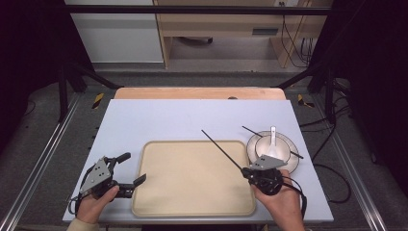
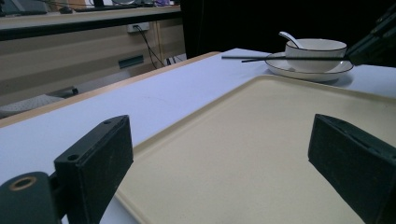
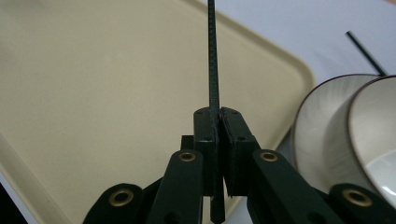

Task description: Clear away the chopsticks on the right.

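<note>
Here my right gripper (image 1: 247,170) pinches one black chopstick (image 1: 221,149) slanting above the tray's (image 1: 192,202) right edge; the second chopstick (image 1: 272,142) lies across the single bowl (image 1: 272,147) beside it. My left gripper (image 1: 126,168), spread wide, flanks the tray's left edge on the open desk (image 1: 159,120).

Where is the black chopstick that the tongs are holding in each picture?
High view: the held chopstick slants up-left from the right tongs over the tray.
Left gripper view: I can't tell which stick it is.
Right gripper view: upright at centre, pinched.
Shared landmark: the tray.
</note>
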